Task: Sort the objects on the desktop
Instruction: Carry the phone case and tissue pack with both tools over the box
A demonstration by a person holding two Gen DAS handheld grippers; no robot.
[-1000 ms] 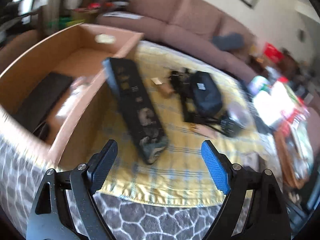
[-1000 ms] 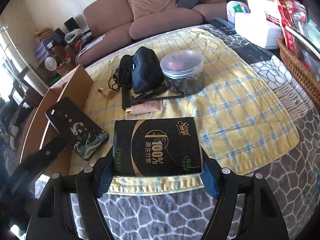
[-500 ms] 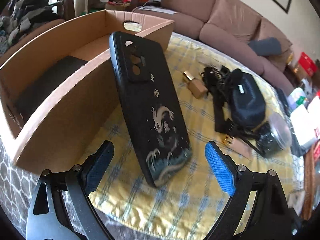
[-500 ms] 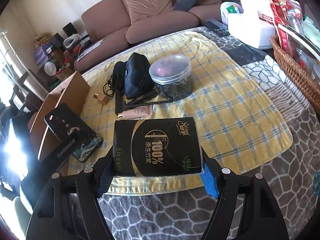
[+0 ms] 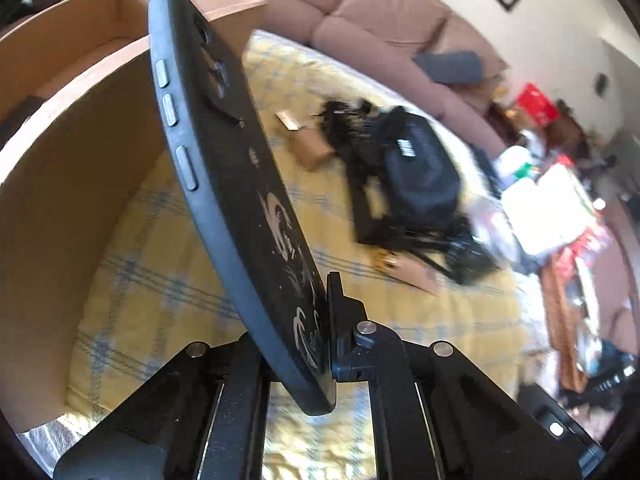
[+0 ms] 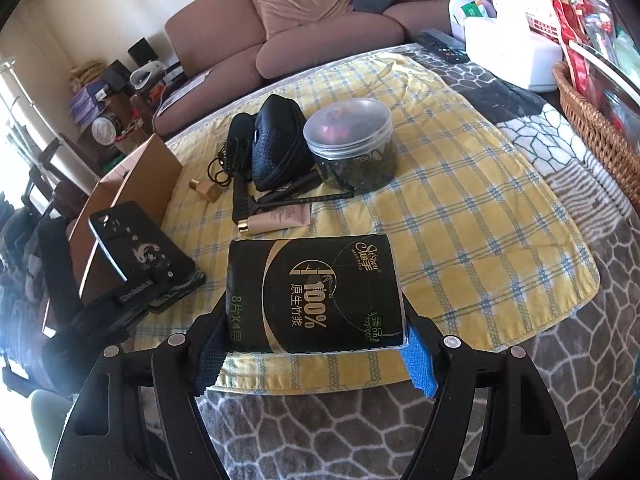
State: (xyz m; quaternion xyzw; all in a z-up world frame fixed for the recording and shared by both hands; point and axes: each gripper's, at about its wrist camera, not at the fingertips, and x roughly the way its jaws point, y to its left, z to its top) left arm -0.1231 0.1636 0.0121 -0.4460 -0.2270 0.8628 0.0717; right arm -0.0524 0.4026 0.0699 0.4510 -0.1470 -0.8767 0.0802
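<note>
My left tool (image 5: 294, 344) is clenched on the phone's (image 5: 240, 184) lower end; its long axis rises toward the box (image 5: 80, 184) just beyond. My right tool (image 6: 316, 354) grips the tissue pack (image 6: 316, 292) over the table (image 6: 500, 208).

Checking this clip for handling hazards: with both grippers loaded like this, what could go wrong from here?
The left gripper pinches the phone case only at its bottom end, so the long case could pivot or slip out. Its top sits near the cardboard box wall and might snag there. The right gripper grips the tissue pack at its near end; the soft pack may sag.
</note>
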